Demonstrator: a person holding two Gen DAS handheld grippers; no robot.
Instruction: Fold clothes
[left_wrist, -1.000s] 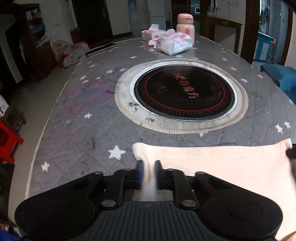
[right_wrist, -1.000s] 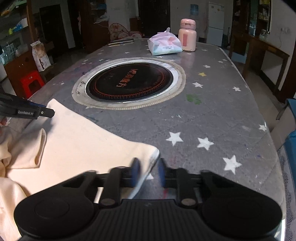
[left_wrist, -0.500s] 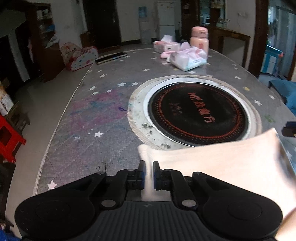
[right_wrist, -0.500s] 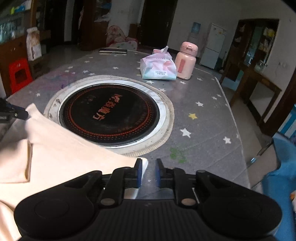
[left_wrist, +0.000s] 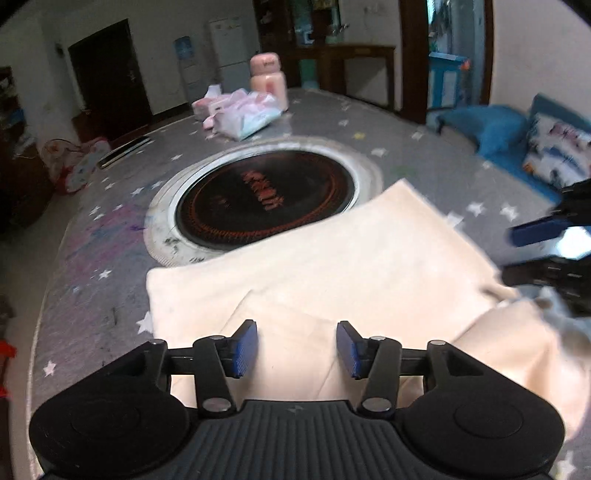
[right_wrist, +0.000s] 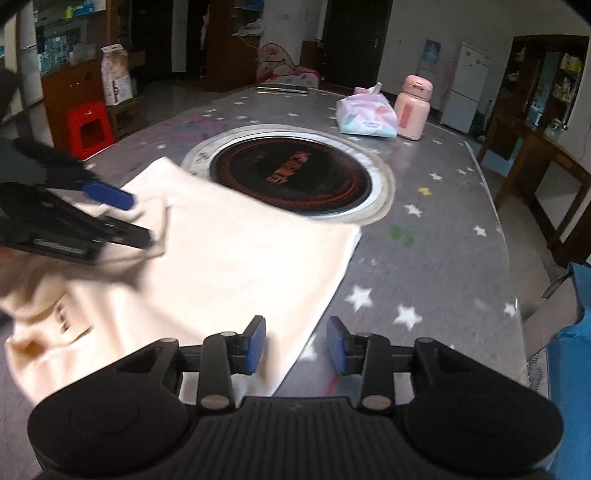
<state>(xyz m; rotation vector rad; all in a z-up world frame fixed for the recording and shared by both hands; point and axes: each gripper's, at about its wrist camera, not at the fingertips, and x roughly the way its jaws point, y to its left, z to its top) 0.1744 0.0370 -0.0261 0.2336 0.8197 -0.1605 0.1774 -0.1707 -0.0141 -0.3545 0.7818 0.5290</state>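
A cream garment (left_wrist: 351, 266) lies folded over on the grey star-patterned table, its far edge reaching the round black cooktop (left_wrist: 266, 195). My left gripper (left_wrist: 297, 349) hovers open over the near fold with nothing between its blue pads. In the right wrist view the same garment (right_wrist: 236, 266) spreads to the left, and my right gripper (right_wrist: 296, 345) is open above its right edge. The right gripper shows at the right edge of the left wrist view, the left gripper at the left edge of the right wrist view; both are blurred.
A pink bottle (right_wrist: 412, 107) and a wipes pack (right_wrist: 367, 116) stand beyond the cooktop (right_wrist: 291, 173). A flat dark object (left_wrist: 123, 151) lies at the far left. A red stool (right_wrist: 90, 127) and blue cushions (left_wrist: 487, 127) flank the table.
Both grippers have let go of the garment's corners and opened. The lifted edge has been laid forward, so the cloth now lies folded on the table, and both grippers have drawn back.
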